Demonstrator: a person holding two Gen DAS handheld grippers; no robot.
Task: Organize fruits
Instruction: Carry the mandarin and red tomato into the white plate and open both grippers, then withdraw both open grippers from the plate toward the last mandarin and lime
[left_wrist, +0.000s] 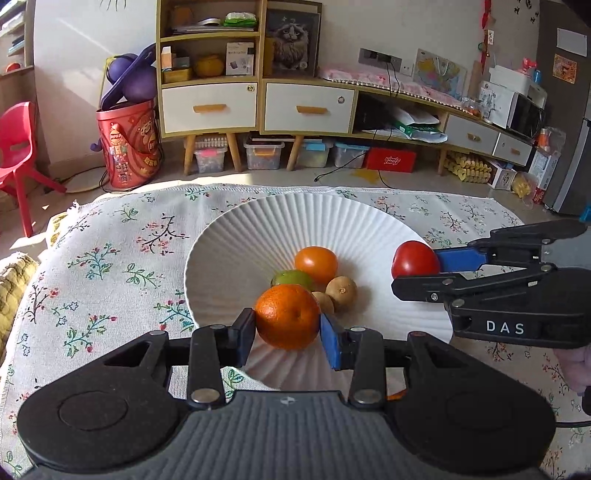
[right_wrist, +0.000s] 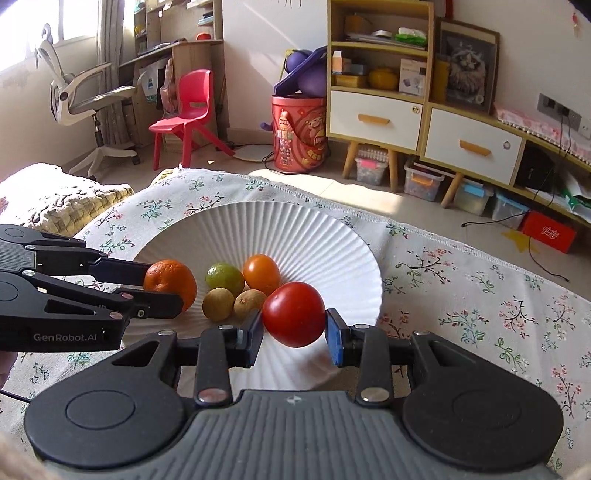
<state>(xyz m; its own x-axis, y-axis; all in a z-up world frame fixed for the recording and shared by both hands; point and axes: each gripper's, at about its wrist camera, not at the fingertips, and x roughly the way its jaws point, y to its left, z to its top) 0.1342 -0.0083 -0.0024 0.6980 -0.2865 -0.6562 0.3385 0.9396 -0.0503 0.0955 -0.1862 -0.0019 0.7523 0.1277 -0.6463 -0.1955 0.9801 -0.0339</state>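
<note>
Four fruits (right_wrist: 240, 286) lie in the plate (right_wrist: 295, 229) on the tablecloth (right_wrist: 480, 295).

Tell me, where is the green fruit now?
The green fruit lies in the white plate, beside the loose orange fruit and behind two brown fruits; no gripper holds it.

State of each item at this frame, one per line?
Left gripper: shut on the orange, over the plate.
Right gripper: shut on the tomato, over the plate.
White plate: on the cloth, holding four fruits.
Lime, small orange fruit, two brown fruits: resting in the plate.
</note>
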